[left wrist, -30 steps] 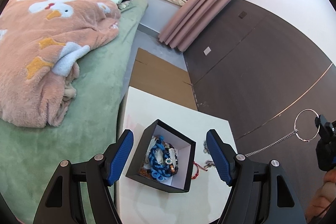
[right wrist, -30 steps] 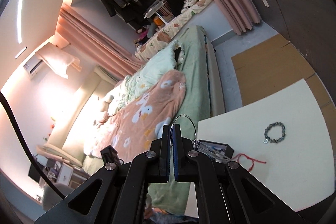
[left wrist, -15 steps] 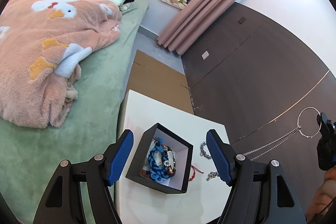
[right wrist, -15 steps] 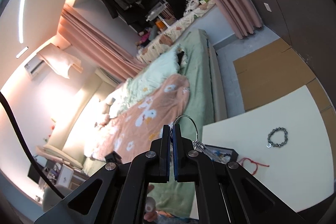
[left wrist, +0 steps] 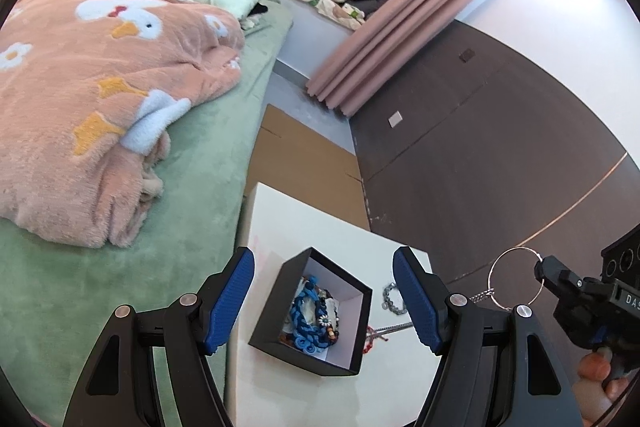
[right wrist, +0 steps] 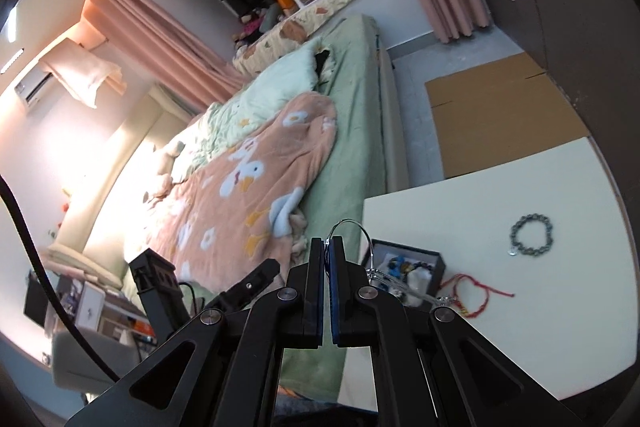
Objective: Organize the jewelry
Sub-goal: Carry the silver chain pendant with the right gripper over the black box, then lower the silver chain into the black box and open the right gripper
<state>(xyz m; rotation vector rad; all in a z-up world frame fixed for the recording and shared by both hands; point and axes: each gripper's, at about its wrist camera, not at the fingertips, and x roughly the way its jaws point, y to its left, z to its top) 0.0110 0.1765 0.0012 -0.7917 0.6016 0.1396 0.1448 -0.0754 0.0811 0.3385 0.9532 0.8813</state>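
White tabletop (right wrist: 500,307) sits beside a bed with a green cover (left wrist: 224,163) and a pink duck-print blanket (left wrist: 100,87). On it I see a black jewelry box (left wrist: 316,315) with a white lining, holding a blue braided bracelet (left wrist: 306,319) and beaded pieces. My left gripper (left wrist: 324,303) hangs over the box with its blue pads spread wide, holding nothing. My right gripper (right wrist: 328,255) has its pads pressed together on a thin silver ring (left wrist: 514,277) whose chain (left wrist: 394,327) trails down toward the box. A dark beaded bracelet (right wrist: 532,235) lies apart on the table, and a red cord bracelet (right wrist: 476,293) lies just beside the box.
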